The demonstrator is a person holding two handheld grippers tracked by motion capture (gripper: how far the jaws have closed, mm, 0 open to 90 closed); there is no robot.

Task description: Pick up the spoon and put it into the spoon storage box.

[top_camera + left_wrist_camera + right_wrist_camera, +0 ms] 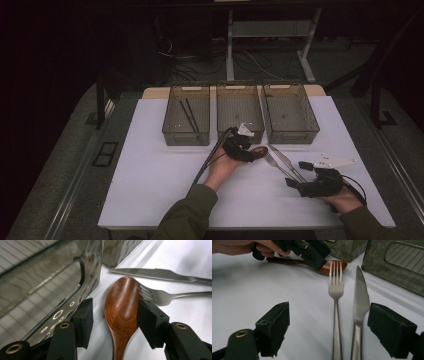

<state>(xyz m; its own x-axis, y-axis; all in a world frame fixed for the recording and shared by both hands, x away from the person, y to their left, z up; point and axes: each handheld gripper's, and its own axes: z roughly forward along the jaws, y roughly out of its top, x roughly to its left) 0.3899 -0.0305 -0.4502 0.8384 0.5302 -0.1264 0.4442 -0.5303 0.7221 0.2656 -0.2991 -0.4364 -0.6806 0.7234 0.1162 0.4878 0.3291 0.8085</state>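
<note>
The left gripper [113, 320] straddles a wooden spoon [122, 307] lying on the white table [150, 165], jaws spread either side of its bowl, apparently about to grasp it. Beside the spoon lie a fork [336, 305] and knife [360, 302], between the right gripper's [328, 327] released jaws. Three bins [186, 135] wait beyond, likely for sorting.

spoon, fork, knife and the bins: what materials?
Spoon: looks like wood, glossy reddish-brown finish with visible grain. Fork and knife: likely stainless steel, satin grey with soft reflections; the knife edge is serrated. Bins: probably smoky translucent plastic, since the ribbed floor shows through the walls.
</note>
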